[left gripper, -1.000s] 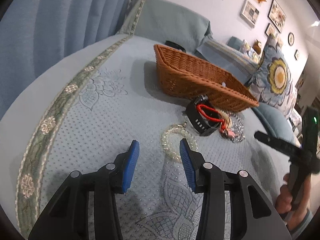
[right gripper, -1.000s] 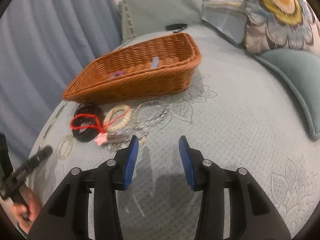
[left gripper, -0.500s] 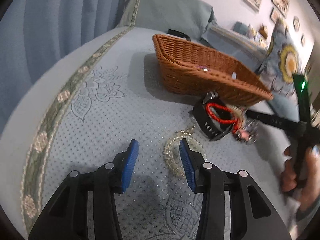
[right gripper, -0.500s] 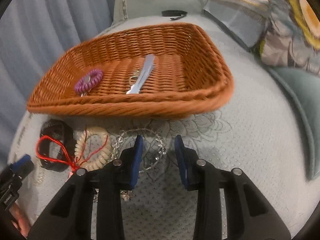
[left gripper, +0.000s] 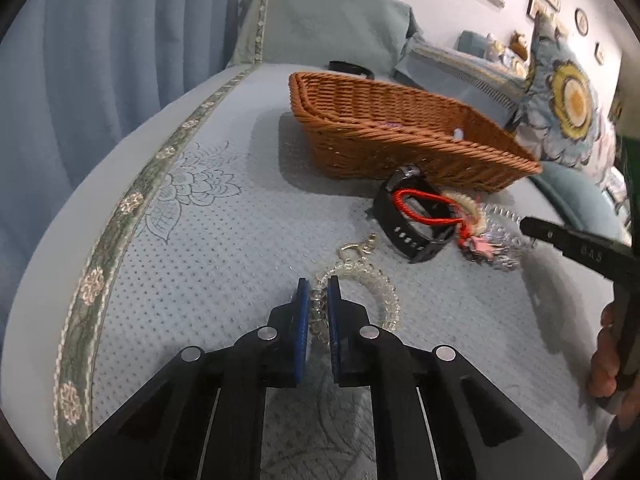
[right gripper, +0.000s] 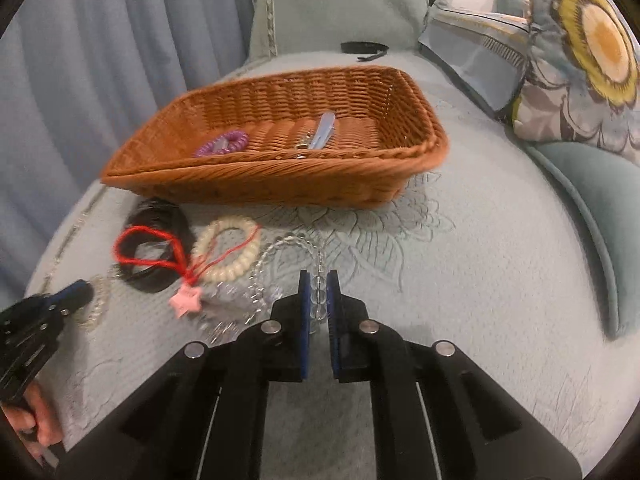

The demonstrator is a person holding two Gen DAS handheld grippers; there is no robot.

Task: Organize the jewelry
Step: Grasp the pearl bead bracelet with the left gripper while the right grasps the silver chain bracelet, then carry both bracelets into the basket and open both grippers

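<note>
My left gripper [left gripper: 318,300] just closed, pinching the clear coil bracelet [left gripper: 360,292] low centre, my right gripper [right gripper: 318,294] just closed on the clear bead strand [right gripper: 288,252] mid-frame, watch [left gripper: 412,220] and red cord [left gripper: 424,208] beyond, basket [right gripper: 280,176] upper centre.

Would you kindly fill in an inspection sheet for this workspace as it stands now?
Surface: quilted blue bedspread.
Job's things: wicker basket holding a purple coil bracelet; black watch, red cord and cream bead bracelet lie in front.
Clutter: black band behind basket.
Grippers: left gripper just closed on clear coil bracelet; right gripper just closed on clear bead bracelet.
Cables: nothing seen.
Surroundings: curtain, floral pillow.
</note>
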